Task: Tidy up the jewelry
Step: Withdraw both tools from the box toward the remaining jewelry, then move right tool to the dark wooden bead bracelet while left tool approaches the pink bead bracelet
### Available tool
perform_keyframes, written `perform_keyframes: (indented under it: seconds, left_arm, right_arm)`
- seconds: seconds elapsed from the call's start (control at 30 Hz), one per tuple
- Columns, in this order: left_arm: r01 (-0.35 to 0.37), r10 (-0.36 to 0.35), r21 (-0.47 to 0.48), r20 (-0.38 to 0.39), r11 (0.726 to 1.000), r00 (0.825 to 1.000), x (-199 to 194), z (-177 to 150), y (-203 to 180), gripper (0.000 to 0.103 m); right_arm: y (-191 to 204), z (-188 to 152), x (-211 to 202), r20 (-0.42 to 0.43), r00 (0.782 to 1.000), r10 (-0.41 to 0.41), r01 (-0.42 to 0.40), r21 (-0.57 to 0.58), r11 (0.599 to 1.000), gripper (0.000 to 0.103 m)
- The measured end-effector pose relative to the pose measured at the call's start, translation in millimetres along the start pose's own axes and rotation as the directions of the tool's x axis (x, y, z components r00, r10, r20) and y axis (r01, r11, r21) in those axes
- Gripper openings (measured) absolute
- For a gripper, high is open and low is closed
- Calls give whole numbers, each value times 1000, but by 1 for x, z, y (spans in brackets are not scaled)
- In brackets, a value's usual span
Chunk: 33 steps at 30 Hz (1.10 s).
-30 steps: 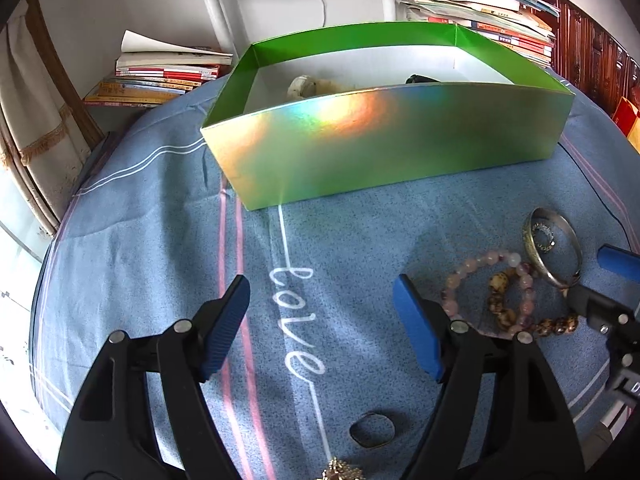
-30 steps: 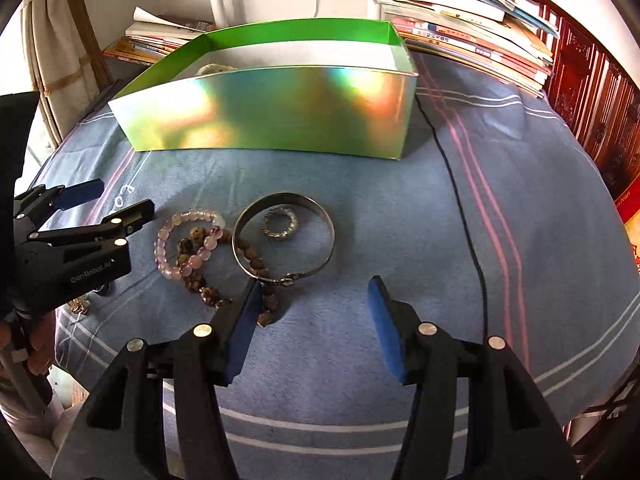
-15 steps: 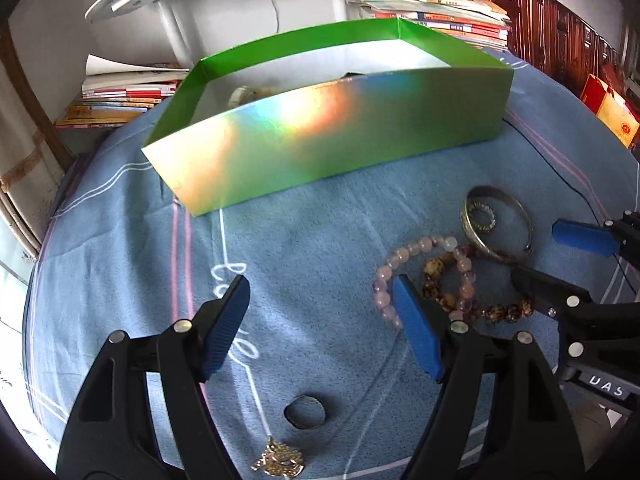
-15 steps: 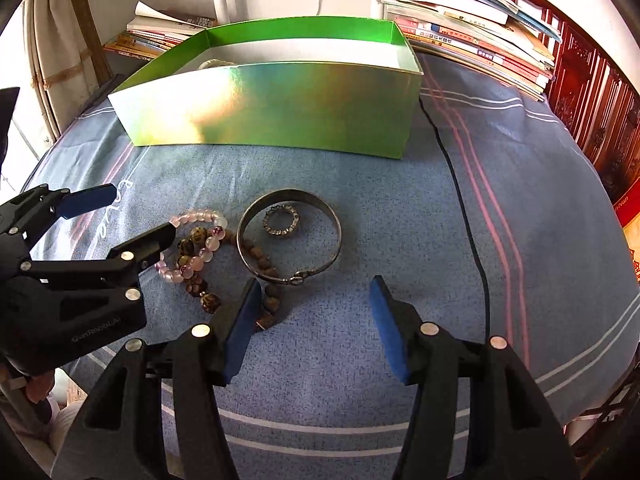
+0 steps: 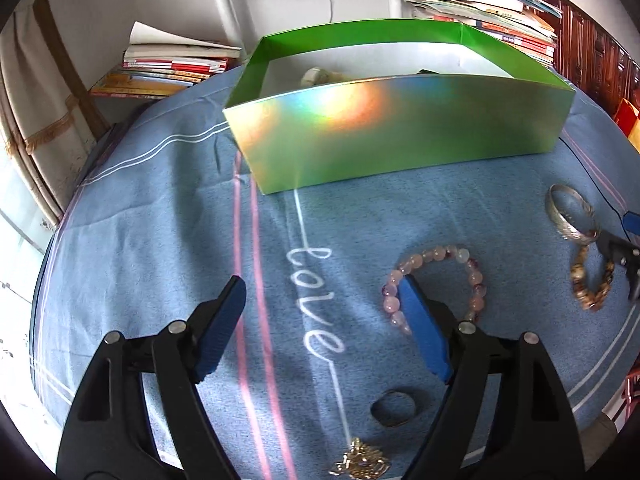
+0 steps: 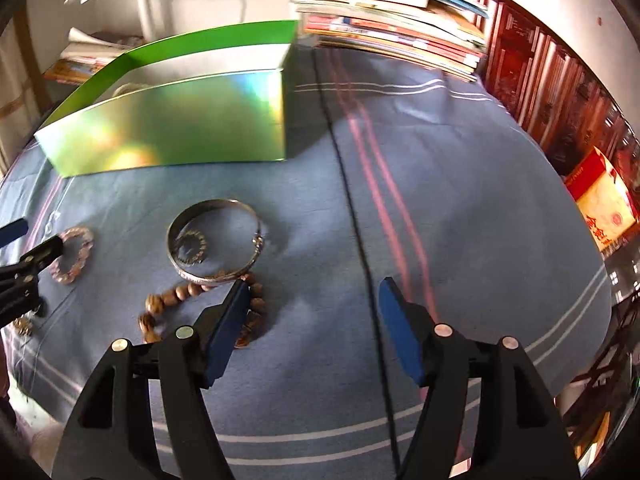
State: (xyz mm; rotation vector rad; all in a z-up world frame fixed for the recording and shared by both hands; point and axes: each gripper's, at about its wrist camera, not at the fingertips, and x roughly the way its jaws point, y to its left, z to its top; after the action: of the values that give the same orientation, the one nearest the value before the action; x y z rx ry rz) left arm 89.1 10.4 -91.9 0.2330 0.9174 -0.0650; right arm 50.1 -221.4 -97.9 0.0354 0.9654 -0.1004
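Observation:
My left gripper (image 5: 320,296) is open; its right finger rests inside the pink bead bracelet (image 5: 434,256), which now lies apart from the brown bead bracelet (image 5: 588,288). My right gripper (image 6: 312,296) is open; its left finger sits inside the brown bead bracelet (image 6: 188,294). A silver bangle (image 6: 216,240) lies beyond it with a small ring (image 6: 192,245) inside. The pink bracelet (image 6: 74,256) shows at the left. A dark ring (image 5: 394,410) and a gold pendant (image 5: 360,464) lie near me. The green box (image 5: 400,136) holds some pieces.
A blue cloth (image 6: 440,184) covers the table. A black cable (image 6: 360,240) runs across it right of the box. Stacks of books (image 6: 392,28) stand behind the box, more books (image 5: 168,68) at the back left. Wooden furniture (image 6: 540,80) stands at the right.
The two bead bracelets have been pulled apart: the pink one moved left with my left finger, the brown one stayed by my right finger. The right view has swung rightward.

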Motion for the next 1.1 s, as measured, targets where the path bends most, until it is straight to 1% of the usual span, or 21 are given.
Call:
perform_keyframes:
  seconds: [0.07, 0.13, 0.23, 0.27, 0.3, 0.33, 0.37, 0.4, 0.43, 0.47, 0.53, 0.6, 0.63, 0.73, 0.83, 0.97, 1.03, 1.1]
  left_arm:
    - [-2, 2, -3, 1, 1000, 1000, 0, 0, 1, 79]
    - [-9, 9, -1, 3, 1000, 1000, -2, -1, 0, 79]
    - [-13, 13, 3, 6, 1000, 1000, -3, -3, -1, 79]
    - [-11, 11, 3, 6, 1000, 1000, -3, -3, -1, 79]
    - [-10, 10, 2, 8, 1000, 1000, -3, -5, -1, 79]
    - [-5, 5, 1, 10, 1000, 1000, -3, -5, 0, 77]
    - [2, -2, 0, 11, 1000, 1000, -4, -6, 0, 76]
    - [6, -6, 0, 12, 1000, 1000, -4, -7, 0, 73]
    - [10, -10, 1, 13, 1000, 1000, -5, -7, 0, 70]
    - [13, -13, 2, 15, 1000, 1000, -6, -8, -1, 68]
    - [20, -20, -2, 15, 1000, 1000, -6, -8, 1, 56]
    - [21, -20, -15, 13, 1000, 1000, -6, -9, 4, 50]
    - [17, -17, -21, 12, 1000, 1000, -6, -9, 5, 49]
    - [12, -12, -24, 10, 1000, 1000, -5, -8, 5, 50]
    - [-5, 5, -16, 16, 1000, 1000, -5, -8, 3, 50]
    - [-3, 3, -23, 17, 1000, 1000, -5, -9, 4, 52]
    - [0, 0, -30, 17, 1000, 1000, -5, -9, 6, 55]
    - [3, -3, -34, 18, 999, 1000, -5, -10, 8, 56]
  right_arm:
    - [-3, 1, 2, 4, 1000, 7, -7, 10, 1000, 66]
    - [-1, 0, 1, 7, 1000, 10, -10, -4, 1000, 65]
    - [13, -6, -4, -1, 998, 63, -63, -70, 996, 55]
    - [16, -6, -5, 2, 998, 64, -63, -84, 994, 49]
    - [19, -7, -7, 6, 998, 69, -68, -103, 992, 38]
    - [22, -8, -8, 6, 996, 88, -86, -121, 989, 30]
    - [25, -9, -9, 6, 996, 91, -90, -133, 987, 20]
    - [26, -9, -10, 9, 997, 78, -76, -139, 987, 14]
    - [25, -9, -9, 15, 998, 57, -54, -142, 988, 12]
    - [24, -9, -9, 17, 999, 52, -49, -136, 990, 8]
    - [17, -8, -8, 20, 998, 55, -53, -104, 993, 8]
    - [10, -7, -7, 22, 997, 70, -68, -69, 995, 8]
    - [8, -4, -8, 31, 997, 74, -72, -51, 996, 8]
    - [11, 3, -18, 76, 991, 114, -112, -34, 993, 8]
    - [29, 12, -33, 122, 980, 160, -151, -80, 985, 8]
    - [51, 25, -50, 164, 962, 218, -195, -141, 971, 8]
    - [53, 29, -56, 184, 961, 205, -180, -145, 973, 8]
    - [46, 32, -54, 181, 967, 177, -157, -123, 980, 8]
